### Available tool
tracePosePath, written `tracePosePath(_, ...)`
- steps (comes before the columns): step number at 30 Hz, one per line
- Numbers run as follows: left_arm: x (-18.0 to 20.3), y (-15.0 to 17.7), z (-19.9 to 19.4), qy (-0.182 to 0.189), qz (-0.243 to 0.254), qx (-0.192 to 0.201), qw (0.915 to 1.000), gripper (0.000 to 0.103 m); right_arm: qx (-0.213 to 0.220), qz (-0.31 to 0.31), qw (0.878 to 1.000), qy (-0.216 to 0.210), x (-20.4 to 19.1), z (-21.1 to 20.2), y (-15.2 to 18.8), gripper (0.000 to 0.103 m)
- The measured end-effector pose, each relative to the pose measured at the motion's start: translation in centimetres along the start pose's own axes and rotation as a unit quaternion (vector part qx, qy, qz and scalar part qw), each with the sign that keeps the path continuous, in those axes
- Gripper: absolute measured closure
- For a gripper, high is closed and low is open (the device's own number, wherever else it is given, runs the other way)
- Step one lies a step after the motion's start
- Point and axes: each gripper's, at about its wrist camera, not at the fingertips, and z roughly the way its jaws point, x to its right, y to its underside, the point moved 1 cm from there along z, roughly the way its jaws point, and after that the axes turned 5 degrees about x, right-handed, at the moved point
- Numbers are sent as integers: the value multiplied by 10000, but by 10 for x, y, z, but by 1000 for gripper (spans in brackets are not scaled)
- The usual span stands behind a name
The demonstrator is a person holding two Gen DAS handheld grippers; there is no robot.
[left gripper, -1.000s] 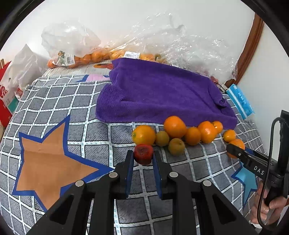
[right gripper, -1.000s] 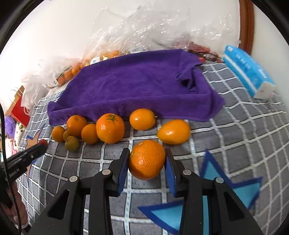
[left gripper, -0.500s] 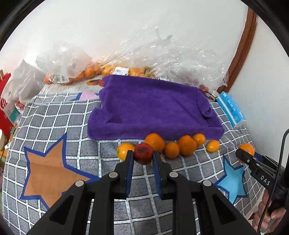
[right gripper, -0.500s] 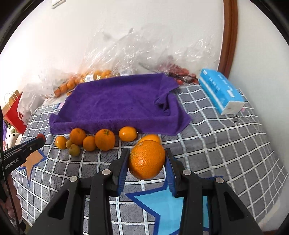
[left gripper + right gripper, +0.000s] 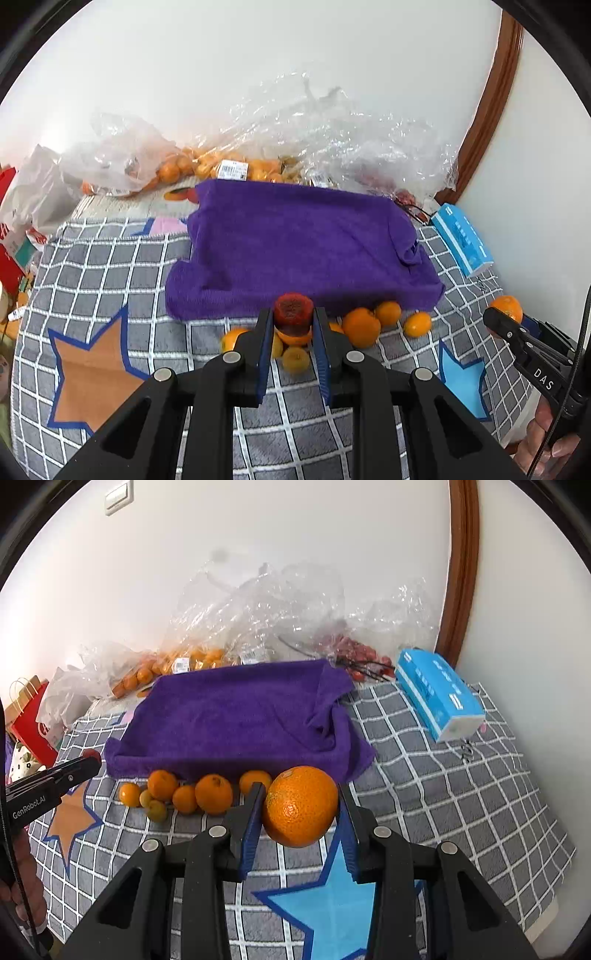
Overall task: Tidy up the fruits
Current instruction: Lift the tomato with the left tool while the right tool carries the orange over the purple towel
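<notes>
My left gripper [image 5: 293, 325] is shut on a small dark red fruit [image 5: 293, 312] and holds it in the air above the row of oranges [image 5: 360, 326], level with the near edge of the purple towel [image 5: 295, 247]. My right gripper [image 5: 301, 808] is shut on a large orange [image 5: 300, 805], raised above the checked cloth. In the right wrist view a row of several small oranges [image 5: 213, 793] and small yellow-green fruits [image 5: 157, 809] lies along the towel's [image 5: 236, 720] front edge. The left gripper [image 5: 86, 762] shows at the left there, and the right gripper [image 5: 496, 318] at the right in the left wrist view.
A grey checked cloth with star patches [image 5: 461, 794] covers the surface. Clear plastic bags of oranges [image 5: 207, 168] and red fruit [image 5: 351, 653] lie behind the towel against the wall. A blue tissue pack [image 5: 439, 698] lies at the right. A red paper bag [image 5: 29, 723] stands at the left.
Both grippers have lifted up and back from the cloth with their fruits held. The fruit row now sits farther below and ahead, and more of the wall shows.
</notes>
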Motion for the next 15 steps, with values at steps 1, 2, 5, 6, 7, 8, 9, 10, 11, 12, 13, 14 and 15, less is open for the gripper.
tracePosePath(1,0,-3,1,1,-16,19,10000,83,8,-13,10000,-5,-1,1,-2,65)
tracePosePath(2,-1,-6,2,15,-30,27,10000,83,23,-29,10000,-7,-1,2,-5,65)
tracePosePath(5,0,-15,6,31,-18,68,10000,83,84,-71,9999,-19,-4,6,-17,65)
tracePosePath(6,0,-17,7,31,-5,81,10000,83,101,-70,9999,-25,-4,8,-20,65)
tracePosePath(7,1,-20,8,29,16,102,9999,83,112,-70,9999,-32,-5,10,-23,65)
tracePosePath(8,2,-23,10,26,34,121,9999,83,122,-67,9999,-40,-6,12,-26,65)
tracePosePath(9,2,-26,12,30,35,131,9999,83,127,-64,9999,-44,-6,14,-30,65)
tracePosePath(10,3,-30,16,53,20,141,9999,83,130,-68,9999,-54,-6,17,-32,65)
tracePosePath(11,3,-32,18,73,9,144,9999,83,134,-78,9999,-65,-6,19,-35,65)
tracePosePath(12,4,-35,21,91,3,144,9999,83,139,-92,9998,-71,-6,22,-38,65)
tracePosePath(13,3,-37,24,93,6,144,9999,83,144,-103,9998,-71,-7,25,-40,65)
tracePosePath(14,4,-39,27,88,4,145,9999,83,148,-112,9998,-72,-7,28,-43,65)
tracePosePath(15,4,-41,29,88,0,142,9999,83,150,-116,9998,-75,-6,32,-45,65)
